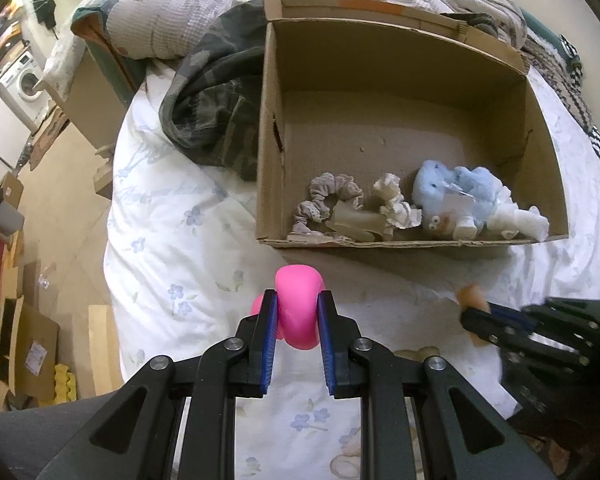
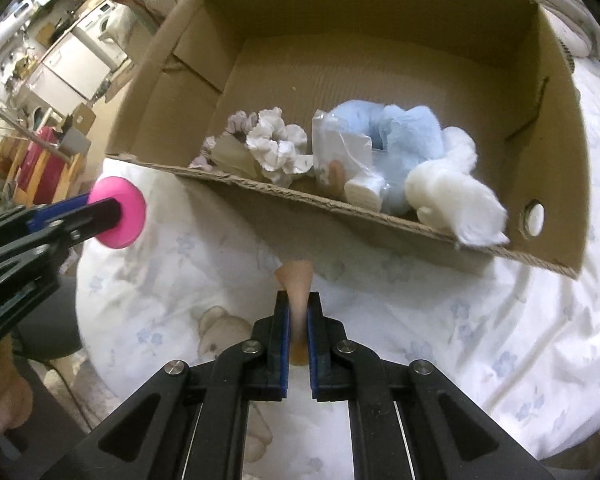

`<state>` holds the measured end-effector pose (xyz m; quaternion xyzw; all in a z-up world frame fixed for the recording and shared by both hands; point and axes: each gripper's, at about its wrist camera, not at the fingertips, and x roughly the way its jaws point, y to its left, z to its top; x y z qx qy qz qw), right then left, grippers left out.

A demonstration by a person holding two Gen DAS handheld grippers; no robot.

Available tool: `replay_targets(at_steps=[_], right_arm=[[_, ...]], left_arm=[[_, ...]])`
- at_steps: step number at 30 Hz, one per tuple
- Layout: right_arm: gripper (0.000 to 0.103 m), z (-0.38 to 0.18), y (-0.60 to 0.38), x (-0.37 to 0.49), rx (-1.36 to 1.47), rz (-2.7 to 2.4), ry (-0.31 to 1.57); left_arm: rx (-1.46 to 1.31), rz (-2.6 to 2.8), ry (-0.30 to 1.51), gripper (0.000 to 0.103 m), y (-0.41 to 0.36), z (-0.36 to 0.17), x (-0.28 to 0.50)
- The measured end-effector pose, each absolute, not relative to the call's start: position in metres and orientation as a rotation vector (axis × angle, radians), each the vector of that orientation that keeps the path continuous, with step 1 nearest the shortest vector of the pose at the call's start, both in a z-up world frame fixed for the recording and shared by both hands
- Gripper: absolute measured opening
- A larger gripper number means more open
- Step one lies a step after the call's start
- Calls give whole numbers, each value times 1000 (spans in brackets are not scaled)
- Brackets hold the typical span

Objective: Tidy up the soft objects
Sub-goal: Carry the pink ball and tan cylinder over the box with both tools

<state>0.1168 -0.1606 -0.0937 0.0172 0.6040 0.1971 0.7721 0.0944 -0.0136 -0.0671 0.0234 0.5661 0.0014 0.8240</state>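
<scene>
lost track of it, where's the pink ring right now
The pink ring is pinched in the left claw, above the floral bedding just short of the cardboard box's near wall.

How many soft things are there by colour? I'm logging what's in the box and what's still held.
Grey: 1, scrunchie in the box
White: 3, scrunchie, fluffy toy, small sock-like piece
Blue: 1, plush toy
Pink: 1, squishy ring in the left gripper
Peach: 1, soft piece in the right gripper
Total: 7

no legible text, labels or numbers on anything in view
</scene>
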Motion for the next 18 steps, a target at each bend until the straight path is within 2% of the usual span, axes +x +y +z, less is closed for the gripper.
replay_targets(at_steps=[8,18], right_arm=[[9,-54,-177,101,127,515,1234],[9,-1,-205,114,245,531,1032]], left_arm=[[45,24,1142,18,-9,-48,87],[32,49,1012,18,-7,-9,90]])
